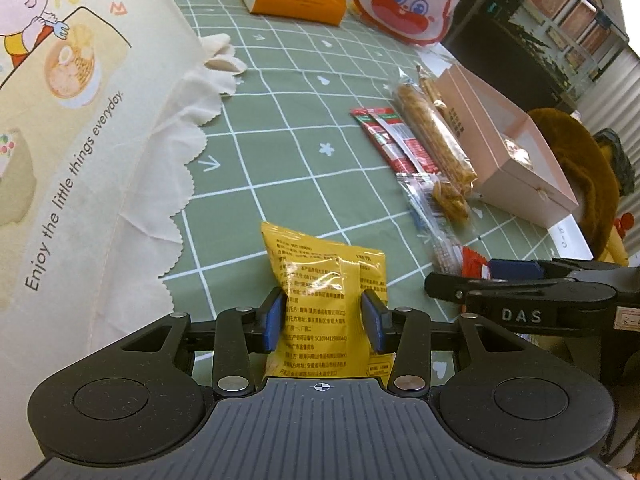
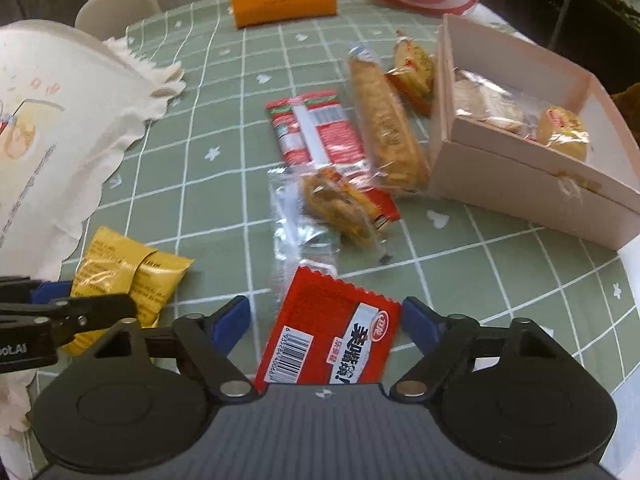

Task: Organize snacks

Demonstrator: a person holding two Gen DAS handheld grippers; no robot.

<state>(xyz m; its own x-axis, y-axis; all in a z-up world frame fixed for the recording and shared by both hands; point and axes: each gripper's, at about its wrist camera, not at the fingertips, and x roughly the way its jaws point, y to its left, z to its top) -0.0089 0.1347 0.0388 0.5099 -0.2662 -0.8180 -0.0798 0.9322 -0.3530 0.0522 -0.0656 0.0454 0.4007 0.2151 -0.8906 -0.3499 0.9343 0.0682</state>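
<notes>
**Two grippers at two snack packets**

On the left, the left gripper (image 1: pixel 324 316) pinches the yellow packet (image 1: pixel 320 300) (a second one lies beside it). On the right, the right gripper (image 2: pixel 326 328) is spread around the red packet (image 2: pixel 328 340), not touching it; far right stands the pink box (image 2: pixel 520 184).

Green checked tablecloth (image 2: pixel 224 184), snack packets (image 2: pixel 320 136), pink box (image 2: pixel 520 184)

Glossy foil-like yellow packet (image 1: pixel 320 280); crinkly clear plastic wrappers (image 2: pixel 320 216); matt, probably cardboard pink box (image 2: pixel 520 184); soft cream cloth (image 1: pixel 168 160).
</notes>
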